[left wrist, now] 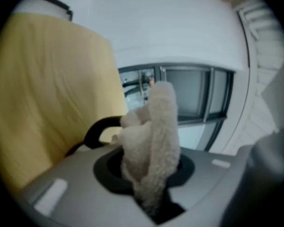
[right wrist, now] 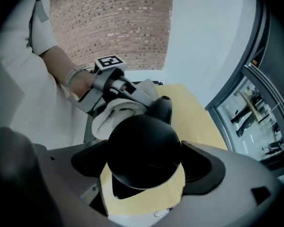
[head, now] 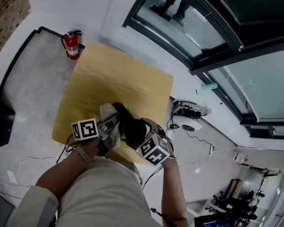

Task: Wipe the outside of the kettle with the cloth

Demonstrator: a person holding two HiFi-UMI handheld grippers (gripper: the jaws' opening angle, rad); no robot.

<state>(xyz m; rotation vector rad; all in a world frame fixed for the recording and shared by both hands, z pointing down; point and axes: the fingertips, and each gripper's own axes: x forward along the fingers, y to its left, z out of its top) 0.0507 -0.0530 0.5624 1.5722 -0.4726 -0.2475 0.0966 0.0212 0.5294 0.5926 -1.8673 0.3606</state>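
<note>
A black kettle (head: pixel 131 128) stands near the front edge of the yellow table (head: pixel 118 74). In the right gripper view its rounded body (right wrist: pixel 142 150) fills the gap of my right gripper (right wrist: pixel 144 167), whose jaws press on both of its sides from above. My left gripper (left wrist: pixel 149 178) is shut on a cream fluffy cloth (left wrist: pixel 151 136), which sticks up out of its jaws. The kettle's black handle (left wrist: pixel 100 128) curves just left of the cloth. The right gripper view shows the cloth (right wrist: pixel 114 115) lying against the kettle's far side, with the left gripper (right wrist: pixel 114 85) behind it.
A red fire extinguisher (head: pixel 72 45) stands on the floor beyond the table's far left corner. Cables and a white device (head: pixel 189 123) lie on the floor to the right of the table. Dark-framed glass panels (head: pixel 213 37) run along the right.
</note>
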